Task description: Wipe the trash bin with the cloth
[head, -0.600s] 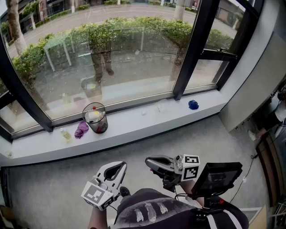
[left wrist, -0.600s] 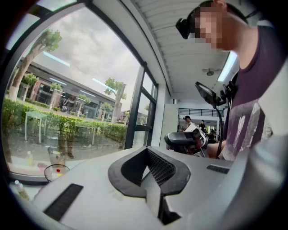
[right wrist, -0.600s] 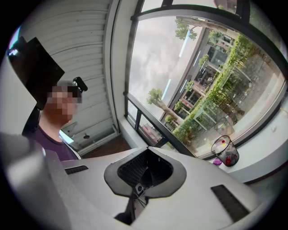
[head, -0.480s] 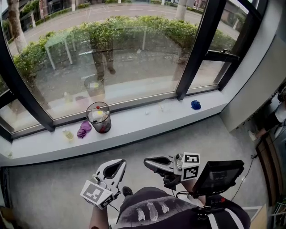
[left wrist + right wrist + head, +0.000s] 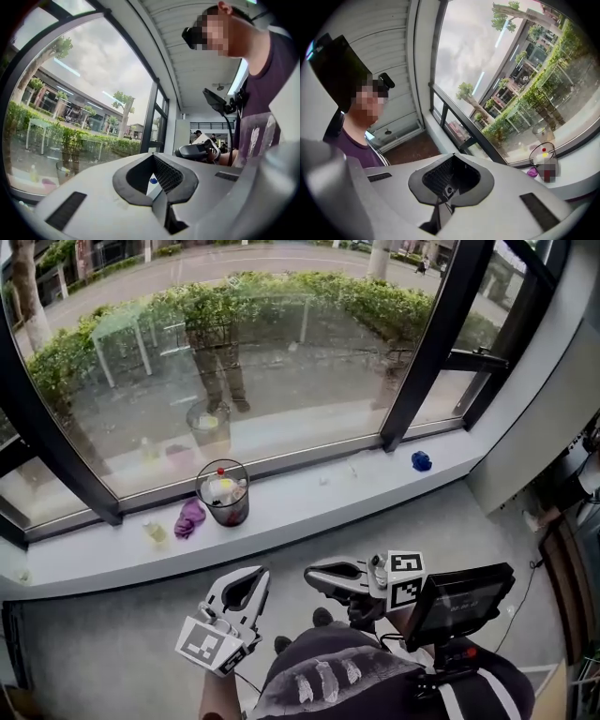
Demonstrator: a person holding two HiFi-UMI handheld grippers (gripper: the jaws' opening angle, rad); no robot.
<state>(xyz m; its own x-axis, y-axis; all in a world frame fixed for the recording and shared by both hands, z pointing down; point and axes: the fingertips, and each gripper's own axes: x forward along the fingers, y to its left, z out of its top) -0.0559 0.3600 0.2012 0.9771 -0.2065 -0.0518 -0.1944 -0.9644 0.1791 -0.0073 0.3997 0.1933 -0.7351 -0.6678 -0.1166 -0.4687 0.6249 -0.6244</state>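
Observation:
A clear trash bin (image 5: 223, 493) with bottles inside stands on the white window sill (image 5: 309, 512). A purple cloth (image 5: 190, 517) lies on the sill against the bin's left side. Both grippers hang close to my body, well short of the sill. The left gripper (image 5: 251, 577) is shut and empty, pointing up toward the bin. The right gripper (image 5: 311, 575) is shut and empty too, pointing left. In the right gripper view the bin (image 5: 543, 163) and the cloth (image 5: 532, 172) show far off beyond the shut jaws (image 5: 442, 200). The left gripper view shows its own shut jaws (image 5: 158, 199).
A small pale bottle (image 5: 156, 532) lies left of the cloth. A blue object (image 5: 421, 461) sits at the sill's right end. Black window posts (image 5: 427, 352) rise from the sill. A black screen (image 5: 456, 600) is mounted by my right gripper. Grey floor lies between me and the sill.
The view has shifted, so the bin and cloth sit lower and further right in the head view. Both grippers stay shut and near my body.

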